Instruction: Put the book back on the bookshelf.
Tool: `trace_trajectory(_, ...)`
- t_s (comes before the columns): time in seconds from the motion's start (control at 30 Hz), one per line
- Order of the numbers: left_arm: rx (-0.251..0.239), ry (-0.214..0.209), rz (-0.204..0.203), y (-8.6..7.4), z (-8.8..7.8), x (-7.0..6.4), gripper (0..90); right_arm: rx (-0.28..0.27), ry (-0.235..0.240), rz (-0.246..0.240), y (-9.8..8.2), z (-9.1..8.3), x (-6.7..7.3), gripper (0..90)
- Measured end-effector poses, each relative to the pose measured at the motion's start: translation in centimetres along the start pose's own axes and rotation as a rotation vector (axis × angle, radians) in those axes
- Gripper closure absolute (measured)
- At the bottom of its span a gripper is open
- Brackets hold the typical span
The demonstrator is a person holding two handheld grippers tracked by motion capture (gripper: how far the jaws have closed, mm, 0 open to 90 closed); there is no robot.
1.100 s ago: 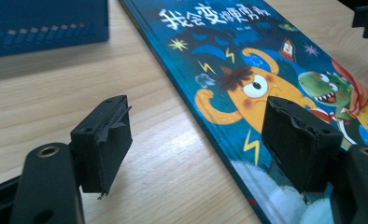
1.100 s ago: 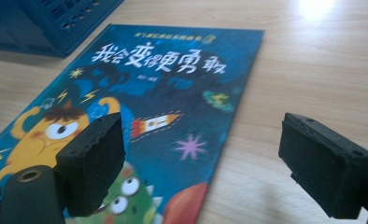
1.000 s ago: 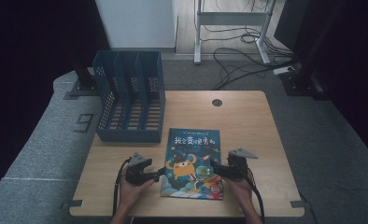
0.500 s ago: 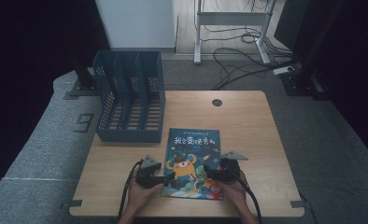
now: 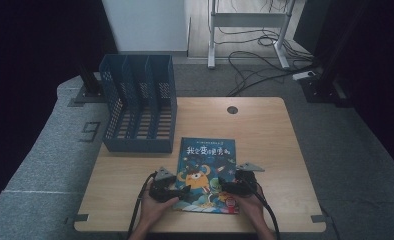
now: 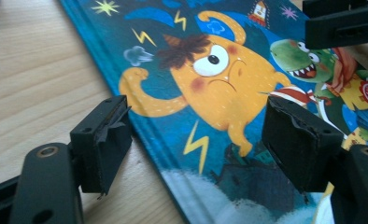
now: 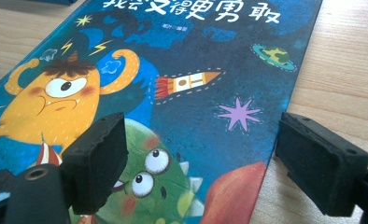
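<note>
Wooden table (image 5: pixel 265 130): centre of the high view, bare top apart from a small dark round grommet (image 5: pixel 232 109) near the far edge. Blue slotted file rack (image 5: pixel 139 110): upper left part of the tabletop, standing upright, well apart from both grippers. Picture book (image 5: pixel 206 174): flat on the table, lower centre of the high view, cover up, near edge close to the bottom edge of the tabletop, just beside the rack's lower right corner without touching. Cover: blue, white title lettering at top, orange one-eyed monster at centre, green dinosaur at lower right, small rocket and purple star to the right. Left gripper (image 5: pixel 180 190): lower left of the book in the high view, held in a hand (image 5: pixel 152 210) entering from the bottom of the frame. In the left gripper view, left gripper (image 6: pixel 196 144) jaws spread wide, one over bare wood at lower left, the other over the cover at lower right, straddling the book's left edge; pads not pressed on anything, nothing held. Right gripper (image 5: pixel 227 187): lower right of the book in the high view, held in the other hand (image 5: pixel 252 207). In the right gripper view, right gripper (image 7: pixel 205 161) jaws likewise spread wide, one over the cover at lower left, the other over bare wood at right, straddling the book's right edge; nothing gripped.
</note>
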State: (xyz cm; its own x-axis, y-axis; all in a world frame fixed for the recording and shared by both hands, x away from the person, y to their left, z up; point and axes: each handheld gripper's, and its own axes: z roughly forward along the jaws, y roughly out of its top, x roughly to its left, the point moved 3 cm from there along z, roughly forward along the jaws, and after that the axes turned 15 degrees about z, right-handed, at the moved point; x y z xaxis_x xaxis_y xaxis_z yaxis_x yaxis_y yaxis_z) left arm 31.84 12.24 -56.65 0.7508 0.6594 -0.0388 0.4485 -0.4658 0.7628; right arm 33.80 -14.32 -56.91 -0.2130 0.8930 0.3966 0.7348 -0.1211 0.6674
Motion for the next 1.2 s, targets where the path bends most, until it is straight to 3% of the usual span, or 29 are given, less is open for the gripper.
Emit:
trace_trajectory(0.33, 0.009, 0.005, -0.002, -0.1, 0.0, 0.0, 25.5, 0.005, 0.005, 0.019, 0.1, -0.2, -0.4, 24.4)
trace_trajectory(0.6, 0.015, -0.005, -0.016, -0.2, -0.3, -0.2, 30.2, -0.004, 0.012, 0.089, 0.1, -0.7, -0.9, 34.1)
trace_trajectory(0.87, 0.028, -0.008, -0.01, -0.3, -0.5, -0.7, 31.0, -0.004, -0.007, 0.084, -0.4, -1.2, -0.9, 37.6)
trace_trajectory(1.03, 0.023, -0.036, -0.022, -0.6, -0.9, -1.0, 30.2, 0.006, -0.014, 0.082, -1.1, -2.1, -0.9, 40.9)
trace_trajectory(1.17, 0.027, -0.058, -0.017, -0.5, -0.9, -0.9, 27.6, 0.016, -0.003, 0.078, -1.1, -2.2, -1.0, 40.7)
trace_trajectory(1.2, 0.023, -0.059, -0.014, -0.4, -0.8, -0.9, 25.3, 0.019, 0.028, 0.088, -0.8, -2.2, -1.3, 38.8)
